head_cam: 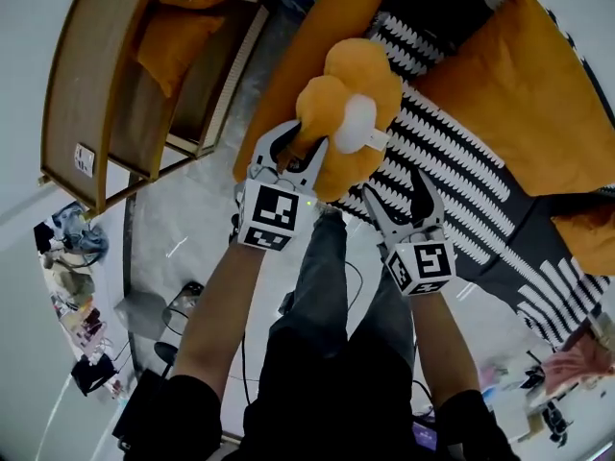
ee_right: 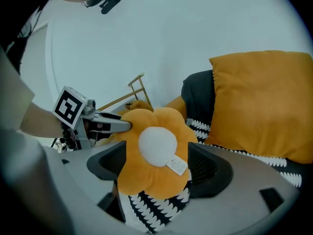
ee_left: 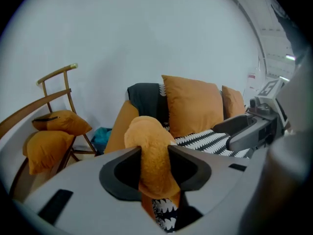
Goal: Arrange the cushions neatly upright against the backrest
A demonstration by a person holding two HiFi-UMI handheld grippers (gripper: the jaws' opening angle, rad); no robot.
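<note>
Left tool pinching 1 petal of the orange flower cushion, which is held up over the striped sofa seat. Right tool spread, near the cushion, pads not pressing it. 1 square orange cushion upright at the sofa's back.

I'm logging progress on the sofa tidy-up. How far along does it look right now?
Done: a large orange cushion and a second cushion beside it stand upright against the backrest. In hand: the left gripper pinches a petal of the flower cushion above the seat; the right gripper is open beside it. Left: standing the flower cushion at the back, and perhaps the chair cushions on the chair.
</note>
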